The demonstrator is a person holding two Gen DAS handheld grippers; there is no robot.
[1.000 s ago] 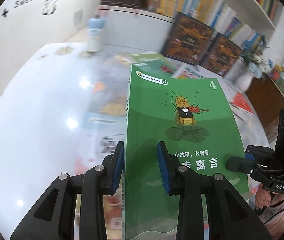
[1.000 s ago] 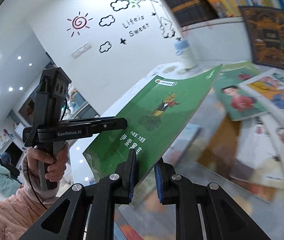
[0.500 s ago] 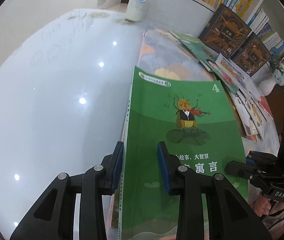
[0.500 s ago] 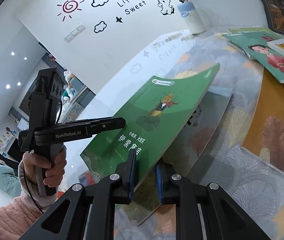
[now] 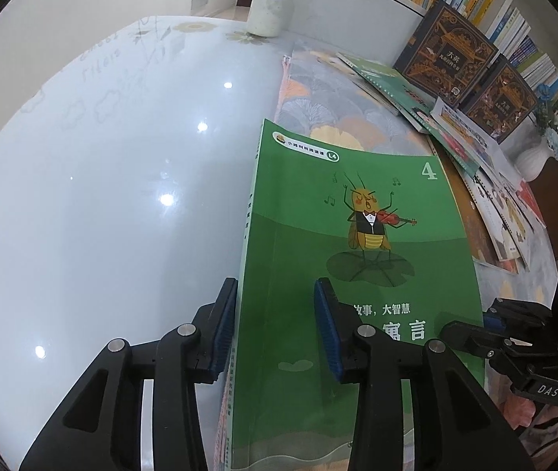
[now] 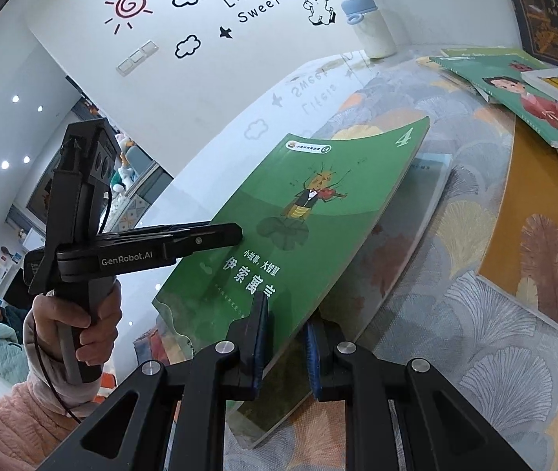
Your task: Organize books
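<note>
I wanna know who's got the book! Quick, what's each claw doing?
Left gripper: jaws opening, letting go of the green book.
Right gripper: shut on the green book's edge.

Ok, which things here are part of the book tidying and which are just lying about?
Part of the job:
- green book, gripped by the right gripper; left gripper jaws opening around its spine edge
- book underneath it
- loose books spread along the mat

Just lying about:
- bottle with blue lid
- white vase
- two dark boxed volumes
</note>
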